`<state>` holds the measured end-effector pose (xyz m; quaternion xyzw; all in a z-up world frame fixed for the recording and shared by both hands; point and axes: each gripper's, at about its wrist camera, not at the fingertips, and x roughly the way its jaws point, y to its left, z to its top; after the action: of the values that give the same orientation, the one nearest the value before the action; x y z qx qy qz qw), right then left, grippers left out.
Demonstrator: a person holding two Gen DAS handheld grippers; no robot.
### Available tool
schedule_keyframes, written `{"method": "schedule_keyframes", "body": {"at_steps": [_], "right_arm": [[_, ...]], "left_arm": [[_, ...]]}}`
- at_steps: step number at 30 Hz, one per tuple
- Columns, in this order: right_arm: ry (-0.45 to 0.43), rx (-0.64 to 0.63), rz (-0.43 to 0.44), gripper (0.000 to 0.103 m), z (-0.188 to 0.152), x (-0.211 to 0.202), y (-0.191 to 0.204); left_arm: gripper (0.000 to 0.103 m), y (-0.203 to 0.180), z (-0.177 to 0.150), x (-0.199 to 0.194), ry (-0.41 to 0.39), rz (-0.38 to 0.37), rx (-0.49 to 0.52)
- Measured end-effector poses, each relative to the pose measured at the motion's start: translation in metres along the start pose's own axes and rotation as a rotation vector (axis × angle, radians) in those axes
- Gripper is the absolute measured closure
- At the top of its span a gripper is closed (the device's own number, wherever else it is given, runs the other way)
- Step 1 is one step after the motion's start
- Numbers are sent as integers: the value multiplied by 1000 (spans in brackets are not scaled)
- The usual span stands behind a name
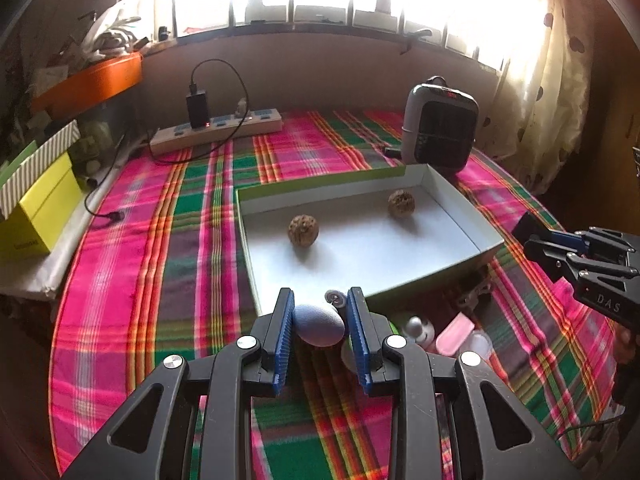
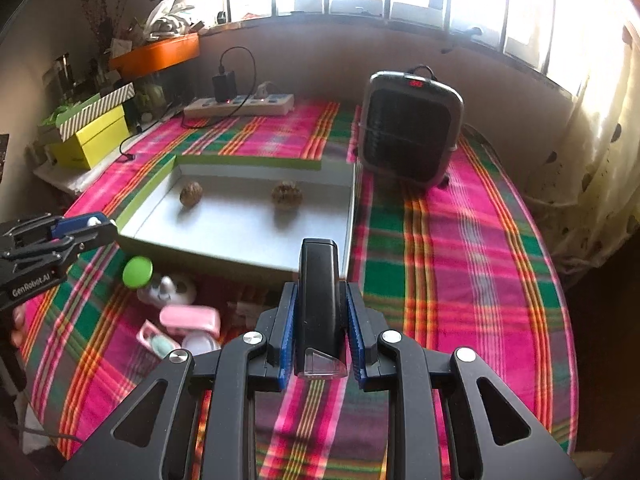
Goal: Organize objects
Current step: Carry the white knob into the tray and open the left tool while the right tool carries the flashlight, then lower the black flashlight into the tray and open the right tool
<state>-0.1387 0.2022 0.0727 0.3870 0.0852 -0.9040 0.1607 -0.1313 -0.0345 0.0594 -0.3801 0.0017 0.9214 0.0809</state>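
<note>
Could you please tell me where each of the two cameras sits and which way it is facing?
Left wrist: on the left gripper, facing forward and down at the tray; its fingers clamp a pale egg-shaped object; the right gripper shows alongside.
Right wrist: on the right gripper, facing likewise; its fingers clamp a black device; the left gripper shows.
Shared: tray, two walnuts, heater.

A round table under a pink, green and orange plaid cloth (image 2: 460,264) bears a shallow green-rimmed white box (image 2: 248,236), beige power strip (image 2: 240,106), grey heater (image 2: 412,128) and small pink toiletries (image 2: 190,320).
</note>
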Motion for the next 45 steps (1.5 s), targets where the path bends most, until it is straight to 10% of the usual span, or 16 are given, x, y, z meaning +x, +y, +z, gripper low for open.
{"method": "schedule_keyframes", "body": {"at_steps": [45], "right_arm": [[129,20,29,79,75,118,-7]], "left_arm": [[79,-15,66,111,117,-83,46]]}}
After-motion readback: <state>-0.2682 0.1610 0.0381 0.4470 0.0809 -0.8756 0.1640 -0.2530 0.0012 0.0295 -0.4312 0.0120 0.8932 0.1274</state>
